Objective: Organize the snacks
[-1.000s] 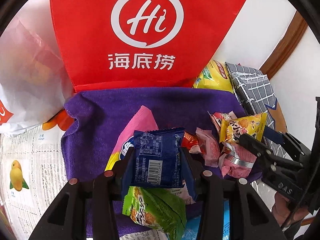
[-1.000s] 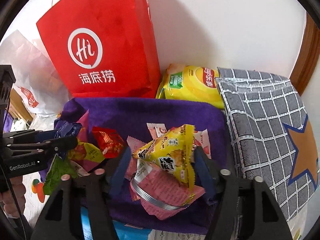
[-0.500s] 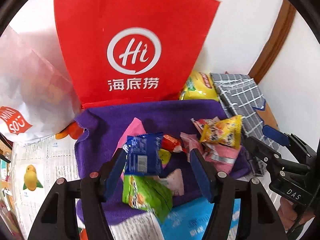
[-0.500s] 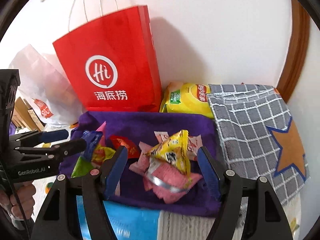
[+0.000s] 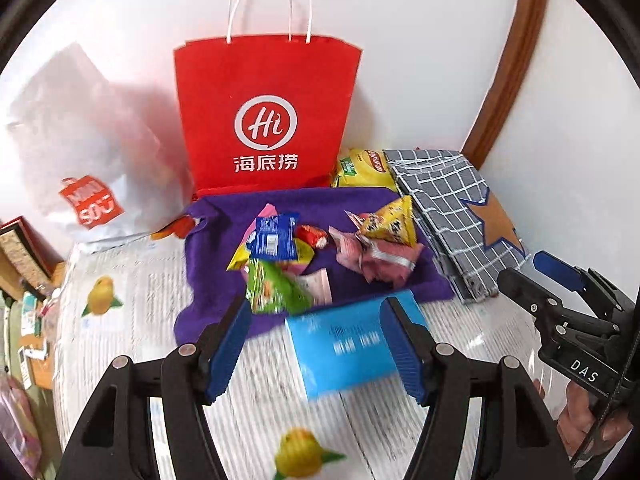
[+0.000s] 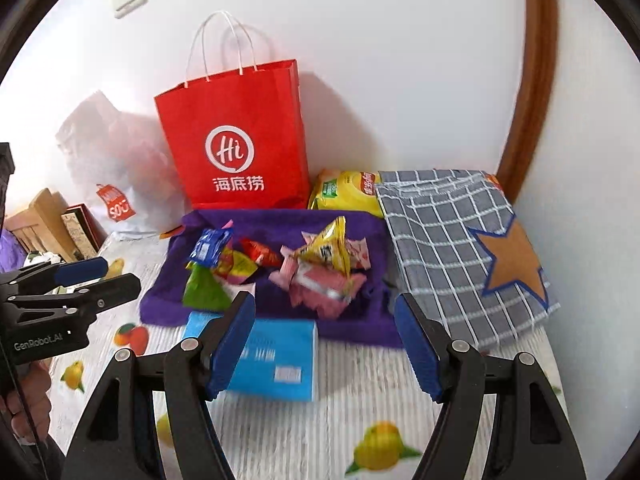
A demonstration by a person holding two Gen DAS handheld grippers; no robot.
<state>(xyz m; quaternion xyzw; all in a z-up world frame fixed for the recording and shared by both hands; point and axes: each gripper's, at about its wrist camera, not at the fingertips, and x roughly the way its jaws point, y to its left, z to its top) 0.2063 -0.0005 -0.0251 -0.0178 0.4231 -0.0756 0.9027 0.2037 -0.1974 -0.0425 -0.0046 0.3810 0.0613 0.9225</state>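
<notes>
Right now your snacks sit in two loose heaps on the purple cloth [image 5: 216, 276]. On the left, the blue packet [image 5: 275, 236] lies on top with its barcode up and its long axis running roughly away from you, above the green packet [image 5: 276, 290], which points its narrow end toward the far side. On the right, the yellow packet [image 5: 390, 222] stands tilted, its point up and to the right, resting on the pink packets [image 5: 378, 258]. A small red packet [image 5: 314, 235] lies between the heaps.

Your left gripper [image 5: 316, 346] hangs above the table with its jaws standing fairly wide; they have just been opening and nothing is between the pads. Your right gripper [image 6: 326, 346] has its jaws about as wide, also empty, touching nothing.

Just in front of the cloth lies a light blue box [image 5: 340, 346], flat on the fruit-print table cover [image 5: 132, 280]. Behind the cloth a red paper bag [image 5: 266, 120] stands upright against the wall, a white plastic bag [image 5: 80, 152] to its left, a yellow chip bag [image 5: 362, 168] and a grey checked cloth [image 5: 444, 204] to its right.
</notes>
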